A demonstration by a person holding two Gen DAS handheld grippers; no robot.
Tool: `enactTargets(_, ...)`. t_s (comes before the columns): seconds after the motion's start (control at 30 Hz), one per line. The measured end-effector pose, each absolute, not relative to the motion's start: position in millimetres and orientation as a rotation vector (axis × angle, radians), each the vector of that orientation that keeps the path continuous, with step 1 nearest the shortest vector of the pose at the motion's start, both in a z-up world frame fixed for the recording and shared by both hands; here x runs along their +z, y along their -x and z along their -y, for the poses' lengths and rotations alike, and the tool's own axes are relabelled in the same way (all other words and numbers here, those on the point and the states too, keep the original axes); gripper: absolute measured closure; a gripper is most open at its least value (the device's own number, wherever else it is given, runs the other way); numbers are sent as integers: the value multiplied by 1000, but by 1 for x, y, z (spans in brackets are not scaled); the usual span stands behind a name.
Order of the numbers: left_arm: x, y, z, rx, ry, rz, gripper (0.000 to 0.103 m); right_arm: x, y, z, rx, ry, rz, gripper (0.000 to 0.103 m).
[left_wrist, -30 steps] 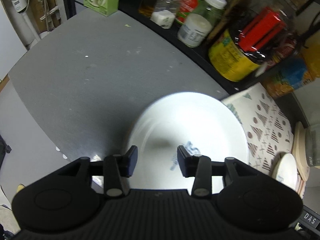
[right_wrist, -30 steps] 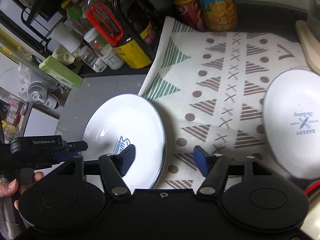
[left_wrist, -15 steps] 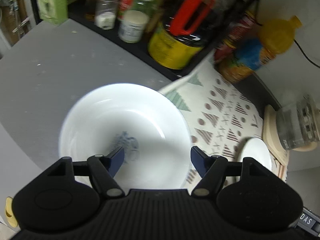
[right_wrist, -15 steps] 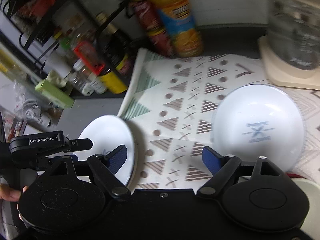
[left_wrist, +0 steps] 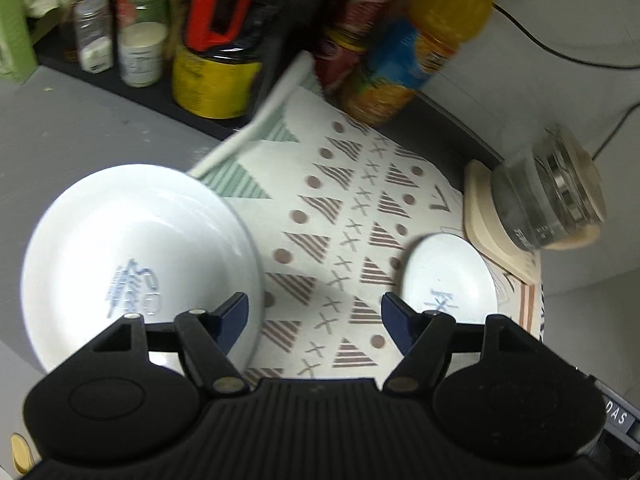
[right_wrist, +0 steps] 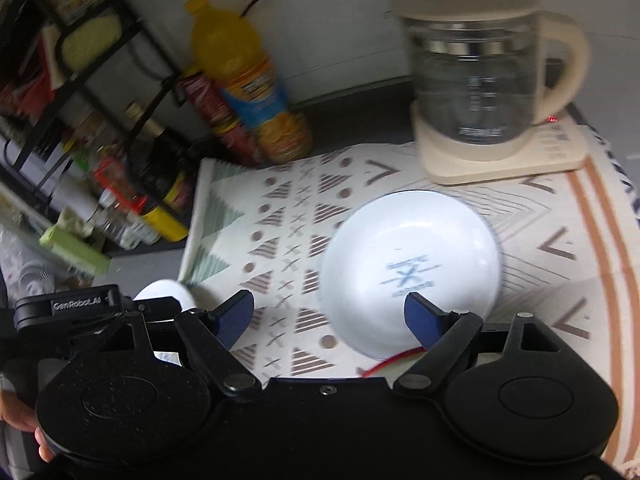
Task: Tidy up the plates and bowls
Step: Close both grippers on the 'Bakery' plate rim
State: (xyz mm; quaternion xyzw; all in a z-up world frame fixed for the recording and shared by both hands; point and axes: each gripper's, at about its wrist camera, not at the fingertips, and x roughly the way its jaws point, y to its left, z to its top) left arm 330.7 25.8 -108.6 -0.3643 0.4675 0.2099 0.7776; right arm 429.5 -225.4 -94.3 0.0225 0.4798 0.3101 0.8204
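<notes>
Both our claws gape empty: left claw point(left_wrist: 315, 312) beside the big plate point(left_wrist: 140, 256), right claw point(right_wrist: 330, 314) framing the bowl point(right_wrist: 408, 268), ready to stack.

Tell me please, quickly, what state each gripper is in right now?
Left gripper: open, holding nothing.
Right gripper: open, holding nothing.

From my remote seat I saw a patterned cloth point(right_wrist: 280, 216) covering the counter, a glass kettle point(right_wrist: 480, 80) on its cream base sitting at the cloth's far edge, and an orange juice bottle point(right_wrist: 248, 80) standing beside a black rack point(right_wrist: 80, 92) crowded with jars and bottles.
</notes>
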Motion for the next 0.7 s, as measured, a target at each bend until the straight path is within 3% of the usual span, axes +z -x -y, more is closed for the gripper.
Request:
enactTargets(0.6,-123,-395,8,305,720,-1093,32,-114,-464,291,430,-181,-1041,20)
enactTargets(0.63,-125,-399,10,296,723,-1102,32,-116,-468,294,421,-195,-1047,19)
enactTargets(0.7,-131,-405,11,286,749,-1114,32,-121,-474,300,404,-230,-1060,7)
